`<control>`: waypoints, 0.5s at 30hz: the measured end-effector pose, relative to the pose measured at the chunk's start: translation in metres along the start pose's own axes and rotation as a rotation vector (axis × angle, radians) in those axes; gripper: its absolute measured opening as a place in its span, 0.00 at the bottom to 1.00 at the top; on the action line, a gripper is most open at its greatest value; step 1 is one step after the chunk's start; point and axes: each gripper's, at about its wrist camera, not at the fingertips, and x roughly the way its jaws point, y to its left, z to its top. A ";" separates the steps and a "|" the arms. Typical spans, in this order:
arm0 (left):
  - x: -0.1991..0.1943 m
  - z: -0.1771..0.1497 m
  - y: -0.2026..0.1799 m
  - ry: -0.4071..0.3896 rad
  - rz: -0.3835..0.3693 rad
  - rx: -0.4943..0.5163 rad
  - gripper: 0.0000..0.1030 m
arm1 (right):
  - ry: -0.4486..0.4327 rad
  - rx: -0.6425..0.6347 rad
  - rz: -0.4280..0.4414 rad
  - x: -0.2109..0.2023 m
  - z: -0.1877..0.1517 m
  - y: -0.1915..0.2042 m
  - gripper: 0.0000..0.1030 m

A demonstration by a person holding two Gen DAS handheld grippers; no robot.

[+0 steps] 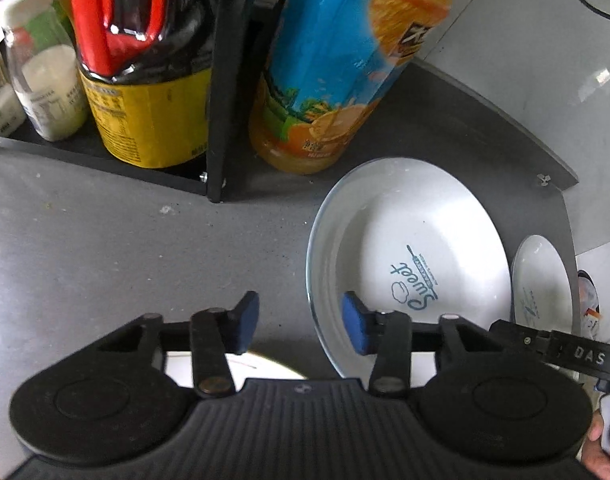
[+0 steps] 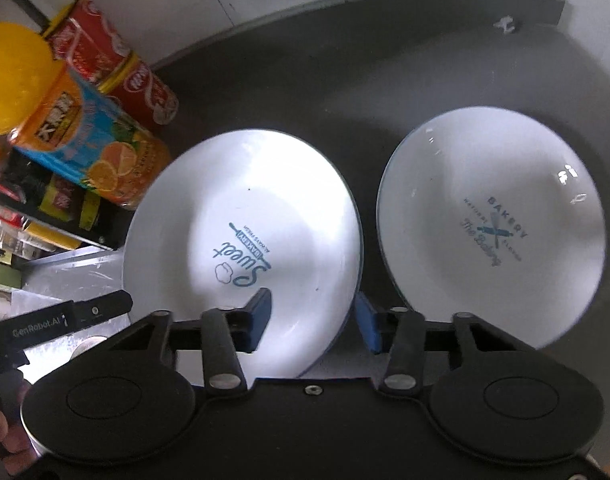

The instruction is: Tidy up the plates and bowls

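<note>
I have both claws low over the dark counter (image 2: 385,80), and as far as I can judge the sorting has barely begun: the two white dishes sit side by side, apart, neither stacked on the other nor moved to any rack that I can see.

My right claw (image 2: 311,318) is spread wide with nothing clamped. The near rim of the "Sweet" plate (image 2: 241,232) lies between its blue pads (image 2: 261,316), one pad over the plate's inside and the other just outside the rim, so it looks lined up for an edge pinch. Whether either pad touches the rim I cannot tell. The "Bakery" dish (image 2: 489,220) sits ahead and to the outer side of that claw, close beside the plate with a narrow strip of counter between them.

My left claw (image 1: 301,326) is also wide open and empty. The same plate's rim is just ahead of its right-hand pad, with the orange juice bottle (image 1: 337,64) and the dark sauce bottle (image 1: 145,60) further ahead by the black shelf frame (image 1: 221,100).

Left to do, I reckon: grip one dish, lift it, nest it with the other.
</note>
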 end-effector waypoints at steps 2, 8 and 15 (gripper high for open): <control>0.007 0.001 0.002 0.014 -0.003 -0.014 0.35 | 0.006 0.009 -0.010 0.005 0.004 -0.002 0.41; 0.022 0.002 0.004 0.040 -0.015 -0.040 0.28 | 0.045 0.024 -0.024 0.019 0.012 -0.005 0.37; 0.032 0.003 0.004 0.037 -0.038 -0.076 0.19 | 0.080 0.022 -0.035 0.042 0.019 -0.009 0.28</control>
